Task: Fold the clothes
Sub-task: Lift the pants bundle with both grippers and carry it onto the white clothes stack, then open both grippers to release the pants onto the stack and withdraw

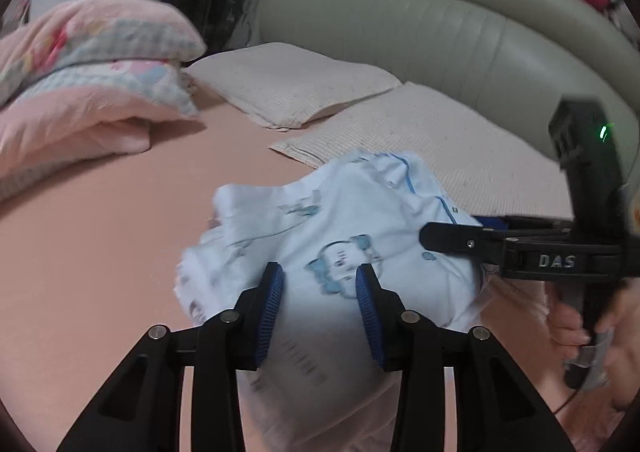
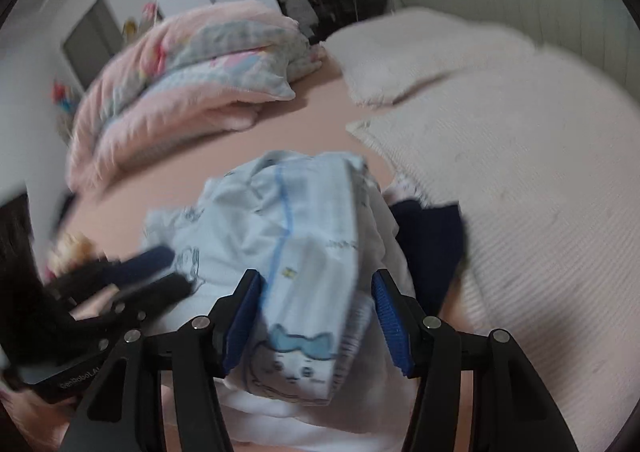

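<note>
A light blue child's garment (image 1: 320, 240) with cartoon prints and blue piping lies bunched on the pink bed sheet (image 1: 100, 252). My left gripper (image 1: 320, 284) is open, its blue pads on either side of the cloth near me. My right gripper (image 2: 316, 292) is open too, with a thick fold of the same garment (image 2: 296, 252) between its pads. The right gripper shows in the left wrist view (image 1: 452, 238), reaching in from the right over the cloth. The left gripper shows blurred in the right wrist view (image 2: 156, 268) at the garment's left edge.
Two beige pillows (image 1: 296, 84) (image 1: 440, 140) lie against a grey-green padded headboard (image 1: 400, 20). A folded pink and floral quilt (image 1: 88, 72) sits at the left. A dark navy cloth (image 2: 432, 244) lies beside the garment on the right.
</note>
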`<move>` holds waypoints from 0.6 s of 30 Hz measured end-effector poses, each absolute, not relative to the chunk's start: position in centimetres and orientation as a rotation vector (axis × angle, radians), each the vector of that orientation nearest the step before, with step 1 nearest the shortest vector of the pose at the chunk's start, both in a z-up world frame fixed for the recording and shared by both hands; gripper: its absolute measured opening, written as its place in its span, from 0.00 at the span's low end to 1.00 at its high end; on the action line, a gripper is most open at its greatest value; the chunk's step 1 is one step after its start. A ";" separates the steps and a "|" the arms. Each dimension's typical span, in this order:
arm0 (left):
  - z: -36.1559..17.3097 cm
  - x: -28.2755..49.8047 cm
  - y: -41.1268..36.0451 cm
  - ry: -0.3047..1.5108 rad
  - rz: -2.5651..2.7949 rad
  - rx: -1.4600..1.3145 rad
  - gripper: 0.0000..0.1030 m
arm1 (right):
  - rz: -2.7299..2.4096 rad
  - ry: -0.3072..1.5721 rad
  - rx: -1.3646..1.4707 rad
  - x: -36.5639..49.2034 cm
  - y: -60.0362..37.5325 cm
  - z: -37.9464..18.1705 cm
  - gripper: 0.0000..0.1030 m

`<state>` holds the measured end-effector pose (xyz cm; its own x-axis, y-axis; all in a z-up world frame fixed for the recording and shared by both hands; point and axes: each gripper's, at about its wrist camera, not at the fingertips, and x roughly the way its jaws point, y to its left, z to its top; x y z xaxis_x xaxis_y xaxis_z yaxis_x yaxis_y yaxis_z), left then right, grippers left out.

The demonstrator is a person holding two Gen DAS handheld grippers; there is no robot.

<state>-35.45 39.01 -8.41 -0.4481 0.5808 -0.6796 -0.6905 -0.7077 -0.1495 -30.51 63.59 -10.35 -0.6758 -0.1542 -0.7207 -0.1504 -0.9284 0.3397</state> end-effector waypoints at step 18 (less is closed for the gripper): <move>-6.9 -35.0 29.3 -0.257 2.344 -1.048 0.76 | -3.037 -0.416 1.272 -27.0 57.1 -7.5 0.68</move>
